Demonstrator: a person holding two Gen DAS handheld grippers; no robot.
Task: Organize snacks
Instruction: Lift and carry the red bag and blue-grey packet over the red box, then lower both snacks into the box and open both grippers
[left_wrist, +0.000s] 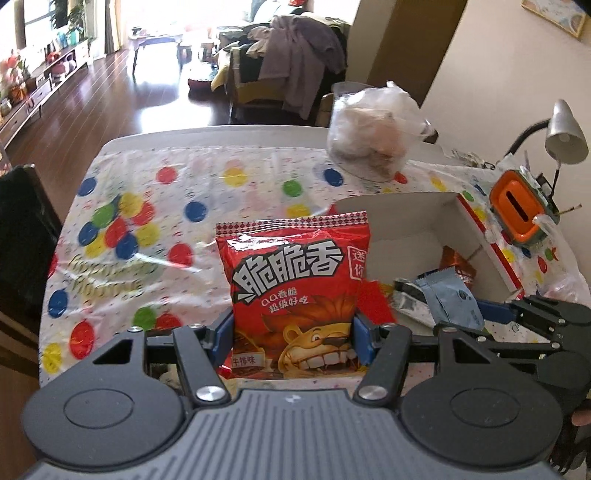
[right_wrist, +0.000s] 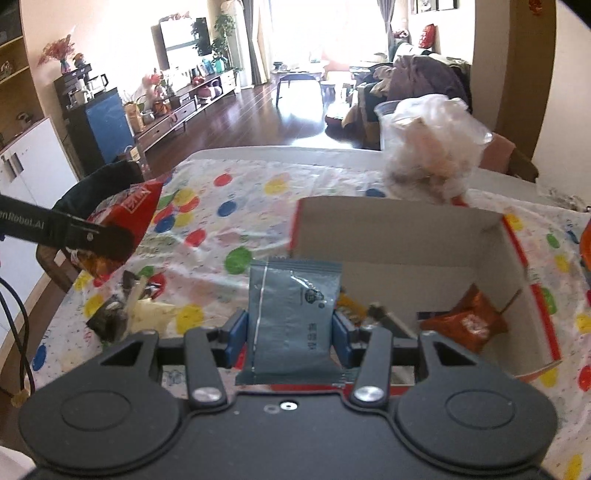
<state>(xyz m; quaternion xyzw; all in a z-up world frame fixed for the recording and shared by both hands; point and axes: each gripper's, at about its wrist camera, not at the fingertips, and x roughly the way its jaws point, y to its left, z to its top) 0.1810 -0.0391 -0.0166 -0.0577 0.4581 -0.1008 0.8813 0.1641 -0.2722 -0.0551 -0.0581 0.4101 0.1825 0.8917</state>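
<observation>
My left gripper (left_wrist: 293, 341) is shut on a red snack bag with a cartoon lion (left_wrist: 295, 284), held upright above the dotted tablecloth. That bag (right_wrist: 125, 218) and the left gripper's black arm show at the left of the right wrist view. My right gripper (right_wrist: 290, 339) is shut on a blue-grey packet (right_wrist: 291, 317), held just in front of the open cardboard box (right_wrist: 388, 232). The same packet (left_wrist: 448, 299) and the right gripper (left_wrist: 491, 312) appear at the right of the left wrist view, near the box (left_wrist: 406, 218). An orange snack bag (right_wrist: 461, 321) lies inside the box.
A clear plastic bag of food (left_wrist: 373, 129) stands at the table's far side behind the box. An orange and green holder (left_wrist: 521, 210) and a desk lamp (left_wrist: 565, 133) are at the far right. Loose wrappers (right_wrist: 122, 314) lie at the near left. A dark chair (left_wrist: 22, 236) is beside the table.
</observation>
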